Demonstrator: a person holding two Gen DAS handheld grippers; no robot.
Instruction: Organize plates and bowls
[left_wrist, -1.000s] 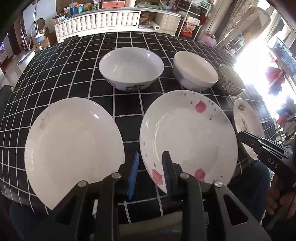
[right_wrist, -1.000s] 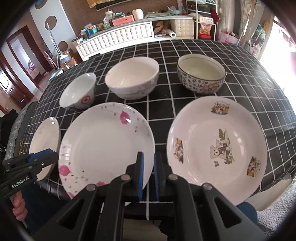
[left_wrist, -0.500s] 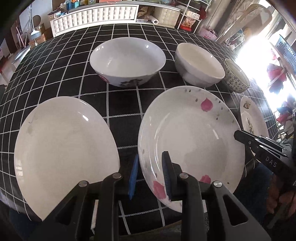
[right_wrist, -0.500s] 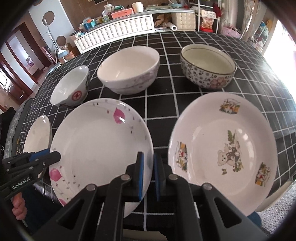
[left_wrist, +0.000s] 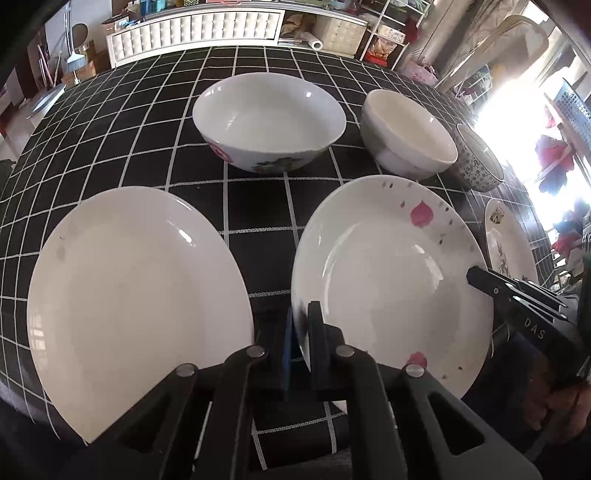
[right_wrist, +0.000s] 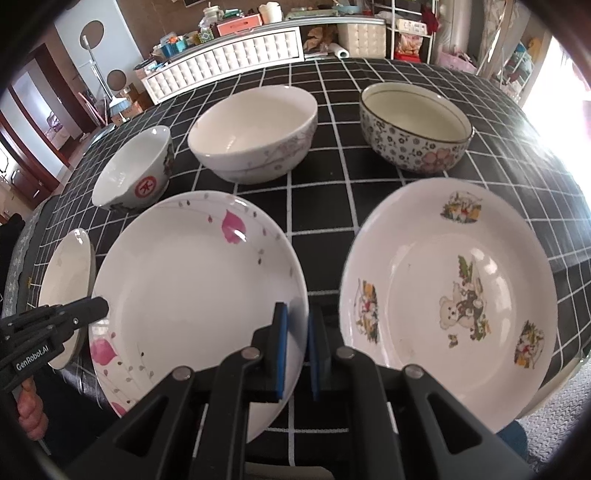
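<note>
A white plate with pink petals (left_wrist: 388, 266) lies near the front edge of the table, between the two grippers. My left gripper (left_wrist: 301, 332) has its jaws closing on the plate's left rim, and the pads pinch it. My right gripper (right_wrist: 297, 332) is shut on the right rim of the same petal plate (right_wrist: 192, 280). A plain white plate (left_wrist: 129, 288) lies to its left and a teddy-bear plate (right_wrist: 443, 295) to its right. Behind them stand three bowls: a white bowl with a red mark (left_wrist: 269, 118), a cream bowl (right_wrist: 255, 129) and a blue-flowered bowl (right_wrist: 413, 133).
Everything rests on a black tablecloth with a white grid (left_wrist: 147, 147). The table's front edge runs just under both grippers. A white tufted cabinet (left_wrist: 192, 33) and cluttered shelves stand beyond the far side. A hand (left_wrist: 561, 406) holds the right gripper's handle.
The left jaws have closed from a clear gap onto the petal plate's left rim. Both views have drawn slightly closer to the plates. The right gripper's jaws look the same.
</note>
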